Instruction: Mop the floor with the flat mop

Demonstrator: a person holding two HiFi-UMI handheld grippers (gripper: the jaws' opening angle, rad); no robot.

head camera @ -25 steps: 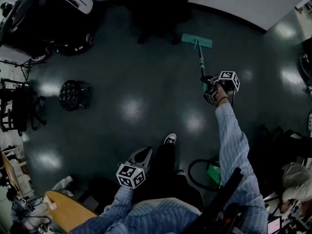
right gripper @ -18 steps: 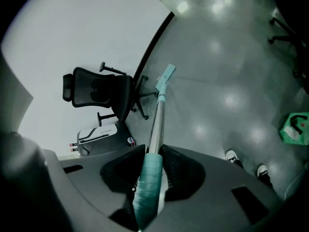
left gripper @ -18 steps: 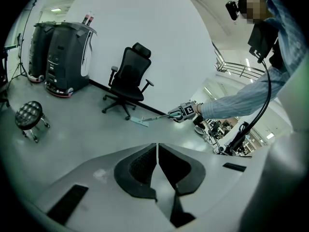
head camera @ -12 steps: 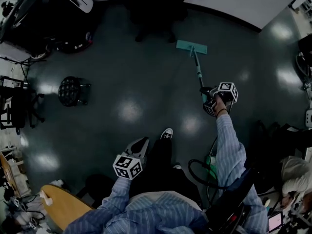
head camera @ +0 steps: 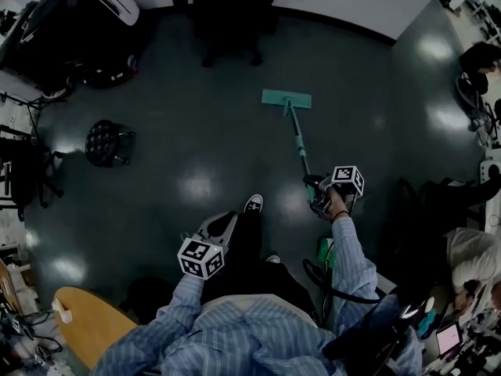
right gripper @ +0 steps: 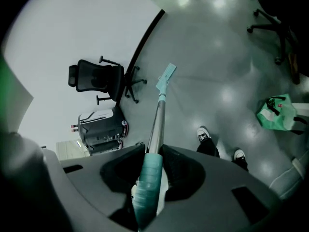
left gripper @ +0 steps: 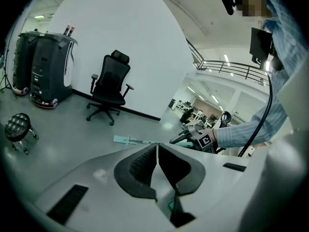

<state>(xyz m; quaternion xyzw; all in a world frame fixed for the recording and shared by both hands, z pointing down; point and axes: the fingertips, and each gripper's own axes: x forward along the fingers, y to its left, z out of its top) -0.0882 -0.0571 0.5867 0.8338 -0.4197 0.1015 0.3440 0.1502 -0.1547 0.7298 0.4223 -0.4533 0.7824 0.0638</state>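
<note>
While the dark, glossy floor point(head camera: 196, 131) takes up most of the head view, a black office chair point(head camera: 227, 14) stands at its far edge against the white wall, and a bulky black and white machine point(left gripper: 48, 66) sits to the left of that chair. A rounded wooden table point(head camera: 86, 327) shows at the near left corner. The flat mop lies out in front of the person, to the right of the middle: its teal mop head point(head camera: 286, 99) rests flat on the floor, well short of the chair, and the thin handle point(head camera: 297, 143) slants from it back towards the near right. A small round black stool point(head camera: 103, 142) stands alone on the left, well apart from the mop. A green bag point(right gripper: 276, 114) lies on the floor at the near right, close to the person's feet. The right gripper point(right gripper: 153, 161) is clamped on the teal grip at the near end of the handle, its jaws pressed against both sides of it. The left gripper point(left gripper: 157, 161) is held low at the near left, above the person's leg, with its jaws closed together and nothing between them. One black and white shoe point(head camera: 252, 204) is planted on the floor between the two grippers.
</note>
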